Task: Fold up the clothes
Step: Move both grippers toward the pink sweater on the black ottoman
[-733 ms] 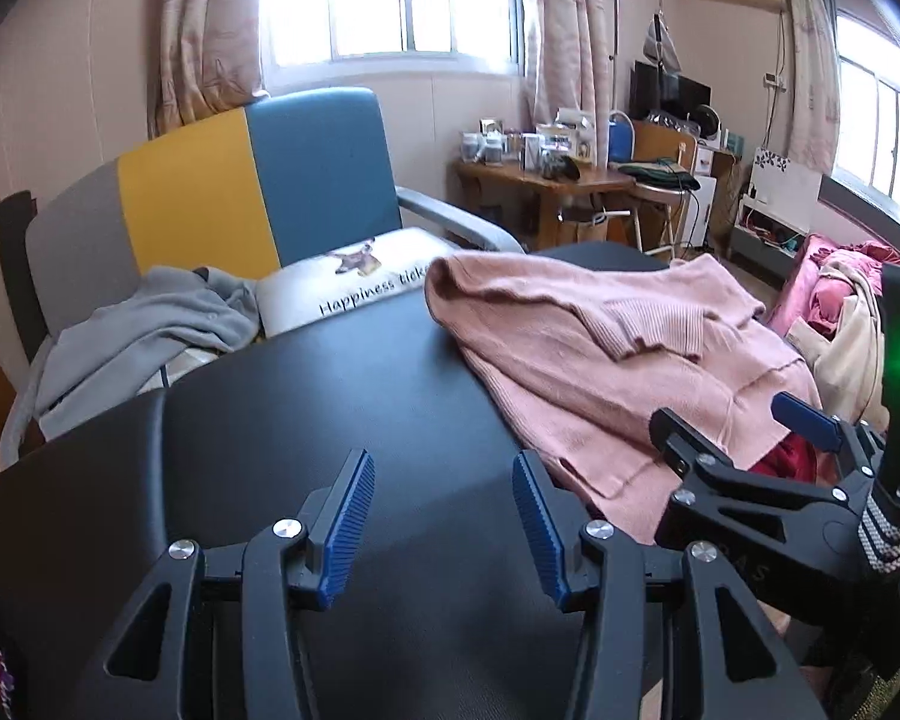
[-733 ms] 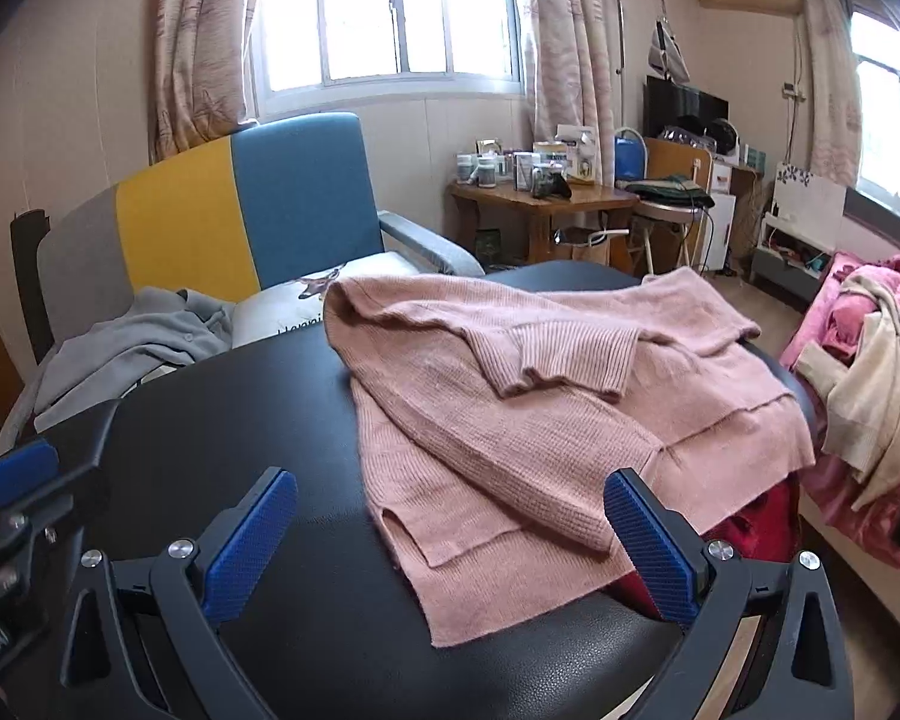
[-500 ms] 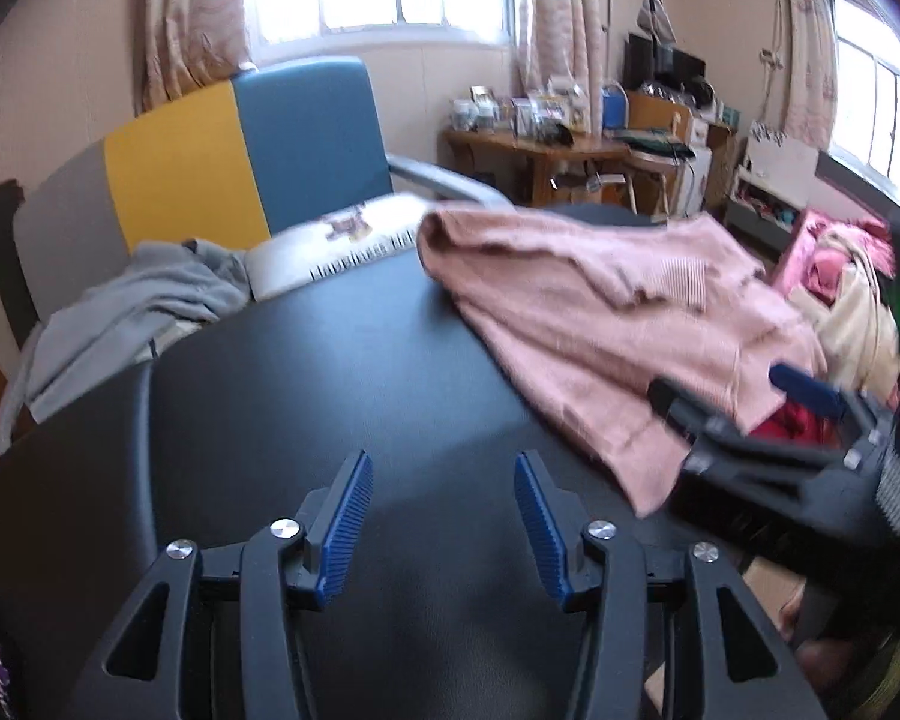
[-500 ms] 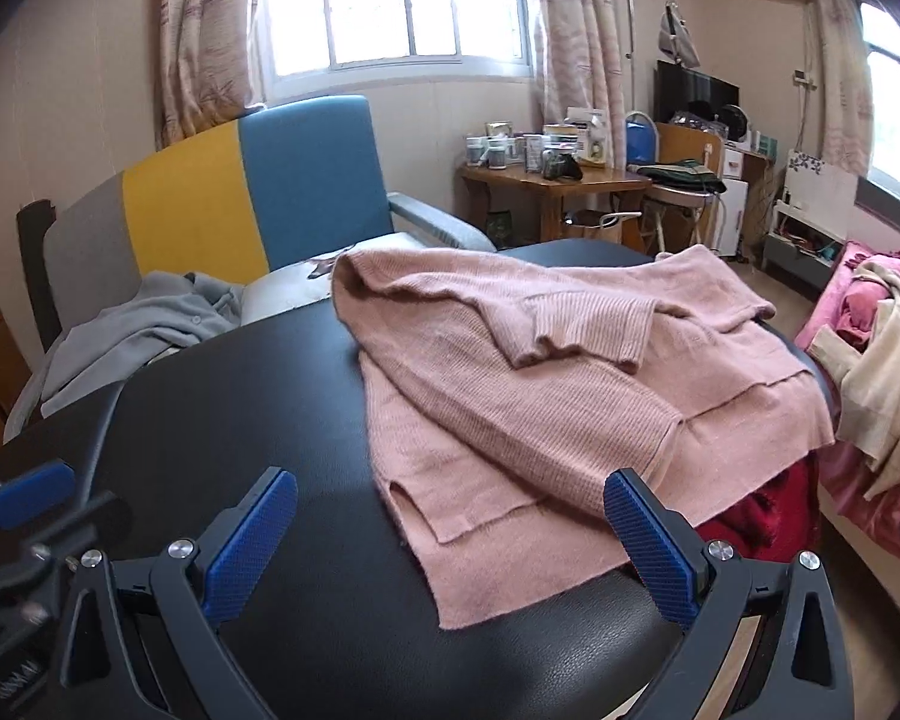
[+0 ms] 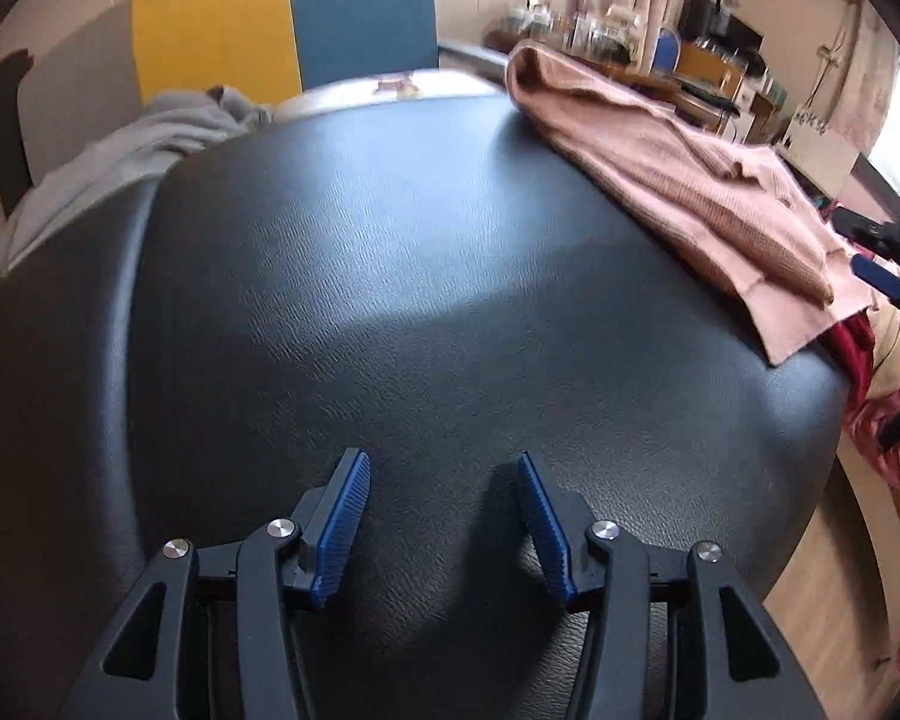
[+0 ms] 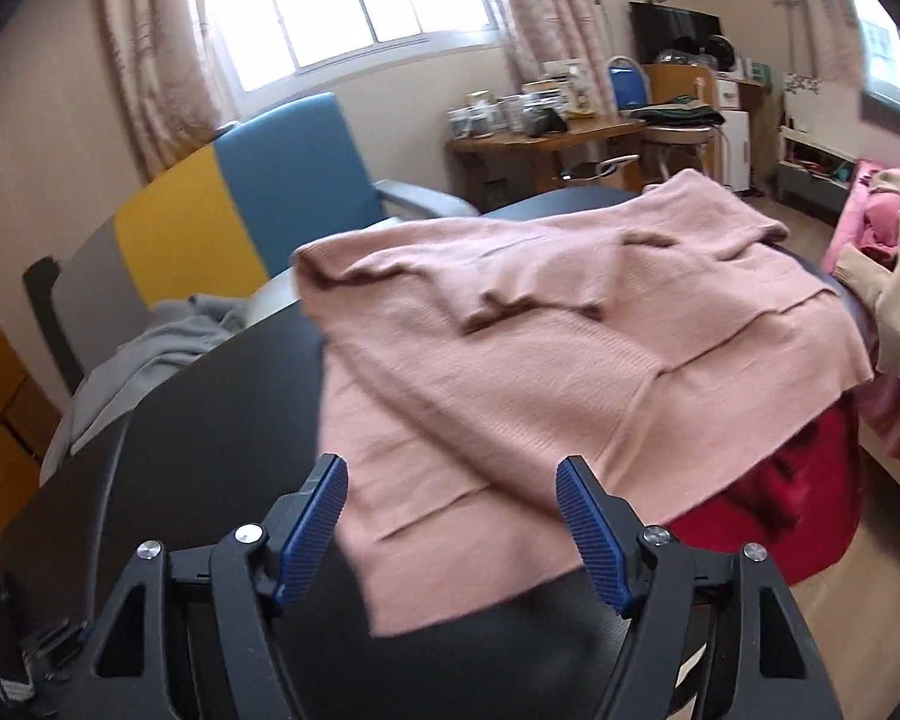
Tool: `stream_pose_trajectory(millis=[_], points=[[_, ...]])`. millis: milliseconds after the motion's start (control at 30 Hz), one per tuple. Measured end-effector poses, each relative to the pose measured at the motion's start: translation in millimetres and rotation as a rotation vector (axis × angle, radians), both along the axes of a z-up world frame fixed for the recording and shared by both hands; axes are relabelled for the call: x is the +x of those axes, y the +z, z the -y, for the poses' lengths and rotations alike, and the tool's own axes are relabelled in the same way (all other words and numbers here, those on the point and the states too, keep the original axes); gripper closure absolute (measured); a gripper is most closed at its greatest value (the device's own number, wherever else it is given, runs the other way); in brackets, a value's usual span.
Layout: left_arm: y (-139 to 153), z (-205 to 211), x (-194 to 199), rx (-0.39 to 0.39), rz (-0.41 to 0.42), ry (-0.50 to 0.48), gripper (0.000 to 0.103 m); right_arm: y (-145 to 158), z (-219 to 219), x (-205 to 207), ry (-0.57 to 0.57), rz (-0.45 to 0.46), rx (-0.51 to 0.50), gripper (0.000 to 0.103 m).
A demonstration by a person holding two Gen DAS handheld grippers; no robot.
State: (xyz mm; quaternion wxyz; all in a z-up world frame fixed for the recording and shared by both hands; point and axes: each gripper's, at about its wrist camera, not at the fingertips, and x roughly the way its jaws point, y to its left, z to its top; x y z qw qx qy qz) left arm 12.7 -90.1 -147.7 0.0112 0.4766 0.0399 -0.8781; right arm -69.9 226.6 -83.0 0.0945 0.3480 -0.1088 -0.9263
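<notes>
Sunlit bedroom with curtained windows and a yellow and blue armchair [image 6: 252, 204] behind a black padded bench [image 5: 426, 312]. Across the bench's right half lies a pink sweater [image 6: 558, 372], partly folded, its long side running from the near edge toward the far one, hem hanging off nearest the camera. Left gripper [image 5: 441, 519] hovers over bare bench, jaws parted, empty. Right gripper [image 6: 453, 519] faces the sweater's hem, jaws wide, gripping nothing.

The sweater [image 6: 540, 360] lies on the worktop's [image 5: 420, 300] right part. Behind the worktop stands a chair [image 6: 282, 192]. Clothes [image 6: 150, 348] lie on it.
</notes>
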Motion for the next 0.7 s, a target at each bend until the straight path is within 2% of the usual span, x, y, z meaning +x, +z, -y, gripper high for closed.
stream_pose_trajectory(millis=[67,167,233,400,600,667,700], points=[[-2.0,1.5,-0.4,-0.007,-0.010,-0.010,0.048,1.6,-13.5,-18.4,-0.020,0.002,-0.030,0.029],[-4.9,5.2,0.4,0.038,-0.028,-0.016,0.040,3.9,-33.3,-45.7,-0.049,0.006,-0.073,0.029],[-7.7,5.1,-0.3,0.069,-0.044,-0.043,0.027,4.0,-35.6,-60.5,-0.068,0.012,-0.036,0.029],[-13.8,0.1,3.2,0.044,-0.072,-0.066,0.022,-10.9,-35.9,-97.4,-0.065,0.065,0.084,0.029],[-15.3,-5.7,2.6,0.063,-0.082,-0.068,0.018,-15.7,-61.5,-135.0,-0.107,0.070,-0.067,0.030],[-16.0,-4.7,5.4,0.072,-0.095,-0.067,0.017,-21.7,-62.9,-146.0,-0.103,0.096,-0.111,0.046],[-16.3,-4.2,7.0,0.076,-0.102,-0.066,0.017,-26.0,-61.1,-150.2,-0.095,0.114,-0.127,0.048]])
